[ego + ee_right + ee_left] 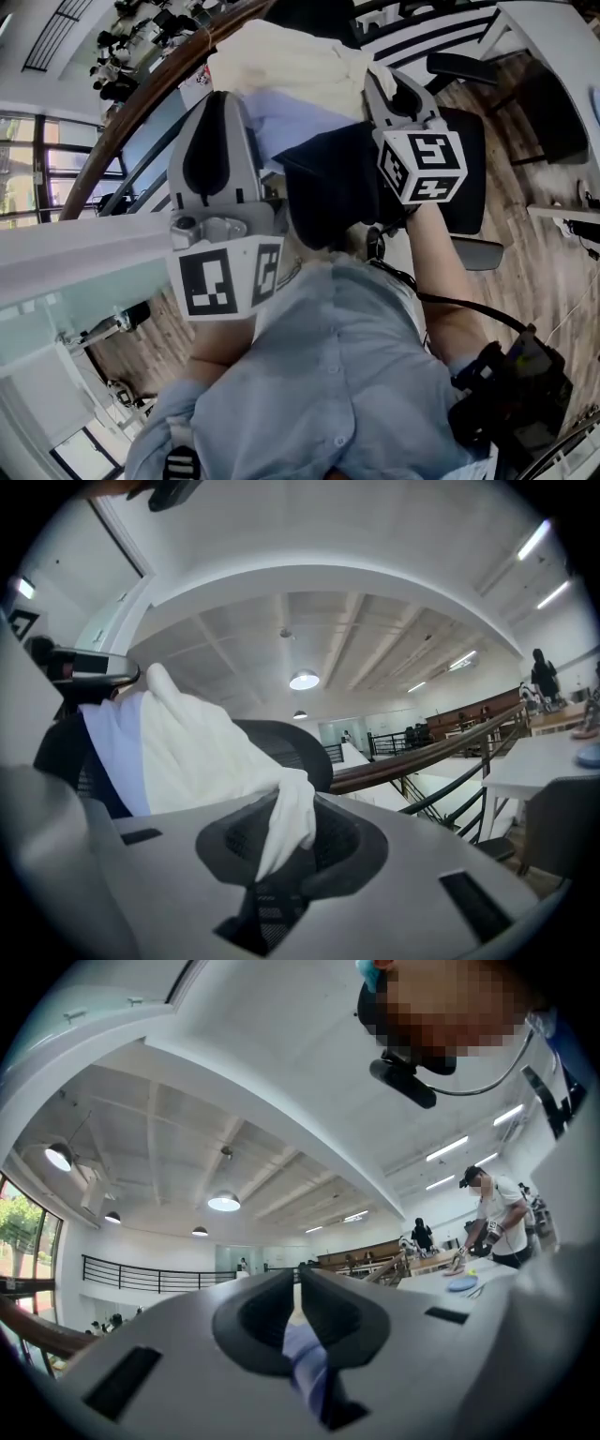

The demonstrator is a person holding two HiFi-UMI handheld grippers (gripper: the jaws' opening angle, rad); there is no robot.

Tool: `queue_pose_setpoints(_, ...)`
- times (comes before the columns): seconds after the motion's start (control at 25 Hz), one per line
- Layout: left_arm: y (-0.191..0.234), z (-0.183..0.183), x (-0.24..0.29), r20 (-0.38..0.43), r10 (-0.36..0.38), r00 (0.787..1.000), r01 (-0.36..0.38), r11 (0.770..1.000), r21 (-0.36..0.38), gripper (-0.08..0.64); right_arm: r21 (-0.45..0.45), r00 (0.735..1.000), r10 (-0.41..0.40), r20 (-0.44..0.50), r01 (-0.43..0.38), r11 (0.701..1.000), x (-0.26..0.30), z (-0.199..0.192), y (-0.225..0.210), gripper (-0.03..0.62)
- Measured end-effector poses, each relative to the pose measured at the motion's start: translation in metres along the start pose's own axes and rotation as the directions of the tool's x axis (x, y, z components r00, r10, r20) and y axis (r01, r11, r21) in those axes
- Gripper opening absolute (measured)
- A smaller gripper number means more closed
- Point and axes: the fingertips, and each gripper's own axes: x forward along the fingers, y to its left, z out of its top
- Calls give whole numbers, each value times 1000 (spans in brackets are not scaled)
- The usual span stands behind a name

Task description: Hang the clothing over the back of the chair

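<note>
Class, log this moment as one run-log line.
left gripper: shut on garment | right gripper: shut on garment | garment: lying over chair back | release: pending

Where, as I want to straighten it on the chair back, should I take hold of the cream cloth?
Take the cream cloth by its loose bunched end, coming level from the person's side: it trails free off the chair back, narrow enough to pinch. The right gripper is shut on it there.
</note>
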Motion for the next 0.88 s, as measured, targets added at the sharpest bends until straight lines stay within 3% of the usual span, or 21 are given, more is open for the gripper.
queue_pose_setpoints(0.24, -8, -5, -3, -11, -9, 1000, 9, 1000, 16, 26, -70, 999, -4, -34, 1, 998, 8, -8, 6, 96)
queue_pose_setpoints(0.52, -15, -6, -15, 30, -22, 999, 23, 1000, -18, 26, -72, 998, 4, -62, -8, 997, -27, -5, -3, 222)
queue_pose_setpoints(0.64, -27, -9, -2, 45, -45, 998, 47, 998, -43, 26, -68, 998, -13, -63, 8, 998, -38, -7, -20, 241)
queue_pose_setpoints(0.76, -36, -9, 5, 65, -67, 996, 71, 995, -63, 26, -75, 999, -24, -29, 22, 997, -50, 8, -25, 241)
queue_pose_setpoints(0.88, -40, -6, 3, 77, -74, 994, 80, 994, -70, 26, -112, 1000, 11, 18, -9, 994, -62, 37, -3, 239)
